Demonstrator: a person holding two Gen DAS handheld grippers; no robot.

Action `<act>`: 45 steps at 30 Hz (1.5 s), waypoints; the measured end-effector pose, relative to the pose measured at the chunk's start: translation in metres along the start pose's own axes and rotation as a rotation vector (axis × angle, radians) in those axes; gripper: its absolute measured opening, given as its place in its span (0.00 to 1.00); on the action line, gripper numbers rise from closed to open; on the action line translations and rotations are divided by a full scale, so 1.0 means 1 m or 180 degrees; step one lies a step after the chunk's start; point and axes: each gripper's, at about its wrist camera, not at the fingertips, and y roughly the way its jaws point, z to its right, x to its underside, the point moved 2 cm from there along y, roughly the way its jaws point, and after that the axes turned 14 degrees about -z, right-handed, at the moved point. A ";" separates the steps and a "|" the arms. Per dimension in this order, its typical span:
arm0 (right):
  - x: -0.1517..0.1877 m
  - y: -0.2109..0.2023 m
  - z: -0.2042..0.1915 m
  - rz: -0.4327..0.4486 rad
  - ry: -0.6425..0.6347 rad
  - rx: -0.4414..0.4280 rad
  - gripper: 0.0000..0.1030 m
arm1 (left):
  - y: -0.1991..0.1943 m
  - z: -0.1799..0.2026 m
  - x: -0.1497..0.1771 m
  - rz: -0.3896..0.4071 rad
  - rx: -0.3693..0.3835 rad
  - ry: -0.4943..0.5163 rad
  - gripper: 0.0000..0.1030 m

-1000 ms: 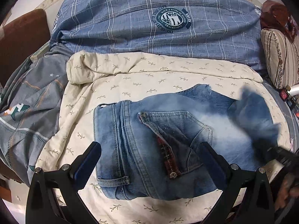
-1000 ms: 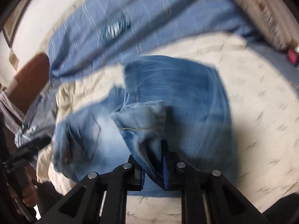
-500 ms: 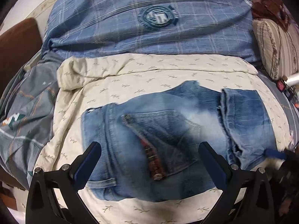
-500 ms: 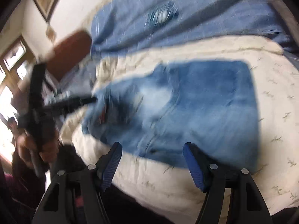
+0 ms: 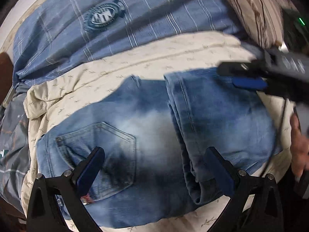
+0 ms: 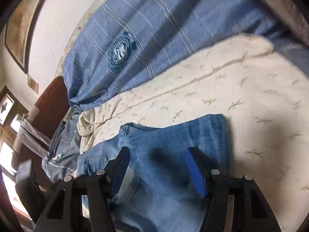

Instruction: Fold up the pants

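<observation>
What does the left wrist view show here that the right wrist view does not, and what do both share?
Only the left wrist view shows the right gripper from outside, a hand, a striped pillow and the folded leg's edge across the jeans. Only the right wrist view shows a wall picture and a window. Both show the jeans on the cream quilt, the blue plaid bedding, and open, empty jaws over the denim.
</observation>
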 end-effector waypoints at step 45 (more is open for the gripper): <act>0.037 0.020 -0.028 0.0062 -0.0471 0.0185 0.60 | 0.018 -0.131 0.051 -0.0183 -0.0279 -0.1003 1.00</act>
